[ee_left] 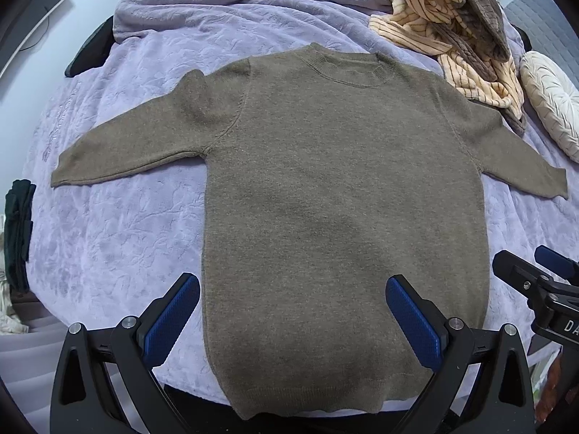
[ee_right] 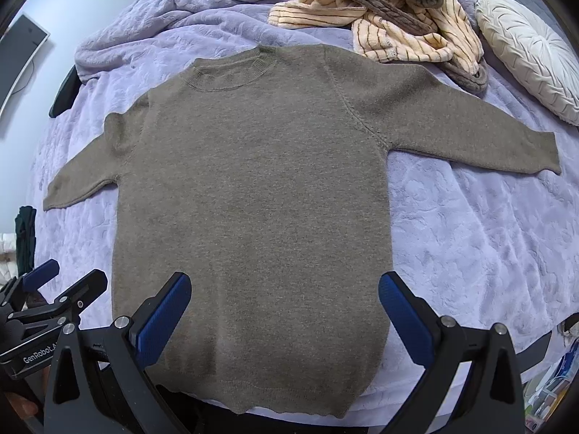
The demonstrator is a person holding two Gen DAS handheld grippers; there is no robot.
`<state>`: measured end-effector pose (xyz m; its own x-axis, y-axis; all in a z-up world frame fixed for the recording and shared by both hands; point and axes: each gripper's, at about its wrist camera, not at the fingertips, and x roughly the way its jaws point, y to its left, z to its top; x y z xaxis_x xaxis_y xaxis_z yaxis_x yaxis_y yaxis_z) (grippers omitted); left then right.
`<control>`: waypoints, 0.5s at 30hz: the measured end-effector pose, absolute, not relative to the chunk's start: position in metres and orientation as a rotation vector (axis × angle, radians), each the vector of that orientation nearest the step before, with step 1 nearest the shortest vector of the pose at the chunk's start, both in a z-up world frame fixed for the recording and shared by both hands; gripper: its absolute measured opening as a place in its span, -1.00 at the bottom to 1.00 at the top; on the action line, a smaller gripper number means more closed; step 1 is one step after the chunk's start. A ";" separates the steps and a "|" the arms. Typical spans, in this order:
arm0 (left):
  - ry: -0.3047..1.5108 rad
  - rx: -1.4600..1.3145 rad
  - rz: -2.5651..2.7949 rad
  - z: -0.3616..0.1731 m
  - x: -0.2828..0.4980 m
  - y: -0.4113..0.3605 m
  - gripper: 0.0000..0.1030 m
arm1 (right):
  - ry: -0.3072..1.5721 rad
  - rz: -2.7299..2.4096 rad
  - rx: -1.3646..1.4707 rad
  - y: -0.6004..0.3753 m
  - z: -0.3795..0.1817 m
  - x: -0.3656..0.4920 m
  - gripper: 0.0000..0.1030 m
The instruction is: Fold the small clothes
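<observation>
A small brown knit sweater (ee_left: 340, 188) lies flat on the lavender bedspread (ee_left: 119, 231), neck away from me, both sleeves spread out to the sides. It also shows in the right wrist view (ee_right: 253, 195). My left gripper (ee_left: 293, 285) is open and empty, hovering over the sweater's lower left part near the hem. My right gripper (ee_right: 284, 282) is open and empty over the lower right part near the hem. The right gripper shows at the edge of the left wrist view (ee_left: 535, 275), and the left gripper in the right wrist view (ee_right: 61, 278).
A pile of cream striped and grey-brown clothes (ee_left: 456, 25) lies beyond the sweater's right shoulder, also in the right wrist view (ee_right: 383, 21). A white round pillow (ee_right: 532, 54) sits at far right. Bunched lavender blanket (ee_left: 224, 0) lies at the back. Dark clothing (ee_left: 18, 231) hangs off the left edge.
</observation>
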<state>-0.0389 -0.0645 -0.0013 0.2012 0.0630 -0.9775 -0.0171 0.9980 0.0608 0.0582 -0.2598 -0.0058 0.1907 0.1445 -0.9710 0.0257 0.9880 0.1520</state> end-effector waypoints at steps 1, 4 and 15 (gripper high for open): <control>1.369 0.040 0.058 -0.002 -0.040 -0.064 1.00 | 1.379 0.083 0.144 -0.260 -0.006 0.058 1.00; 1.373 0.032 0.056 -0.003 -0.040 -0.064 1.00 | 1.389 0.083 0.145 -0.260 -0.008 0.057 1.00; 1.382 0.038 0.056 -0.005 -0.040 -0.067 1.00 | 1.399 0.070 0.155 -0.264 -0.012 0.055 1.00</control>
<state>-0.0400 -0.0674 -0.0046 0.1869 0.0619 -0.9804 -0.0173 0.9981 0.0597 0.0554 -0.2641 -0.0118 0.1705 0.1409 -0.9752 0.0427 0.9877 0.1502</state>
